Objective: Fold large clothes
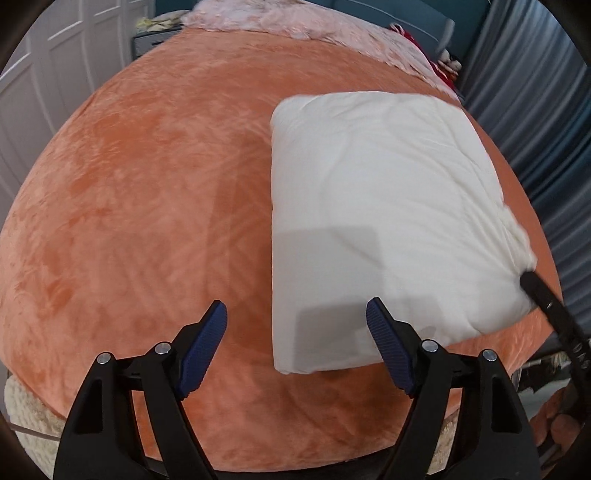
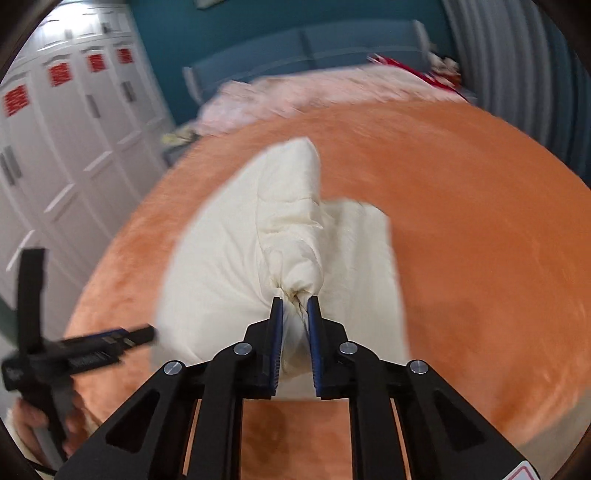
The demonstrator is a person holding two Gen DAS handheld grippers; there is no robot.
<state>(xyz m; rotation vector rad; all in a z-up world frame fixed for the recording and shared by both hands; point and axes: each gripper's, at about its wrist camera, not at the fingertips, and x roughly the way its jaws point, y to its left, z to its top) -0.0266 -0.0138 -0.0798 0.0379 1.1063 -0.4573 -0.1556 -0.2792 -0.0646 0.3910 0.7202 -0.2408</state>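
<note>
Folded white garment (image 1: 373,221) on a bed covered by an orange blanket (image 1: 147,221), seen from both wrist views. The garment lies as a padded rectangle toward the right side of the blanket, its near left corner just ahead of the left hand-held gripper (image 1: 296,314). This gripper hovers above the blanket with its blue pads (image 1: 205,347) spread wide and nothing between them; the right pad overlaps the garment's near edge in the picture, though contact cannot be judged. The right hand-held gripper (image 2: 295,306) has its pads pressed together on a bunched corner of the garment, the fabric gathered into a ridge that rises away from the fingertips; in the left view this gripper appears as a dark finger at the garment's near right corner. White wardrobe doors (image 2: 74,129) stand to the left, a teal headboard (image 2: 306,48) at the far end, a grey curtain (image 1: 535,110) to the right, and pink bedding (image 1: 295,22) lies beyond the blanket
</note>
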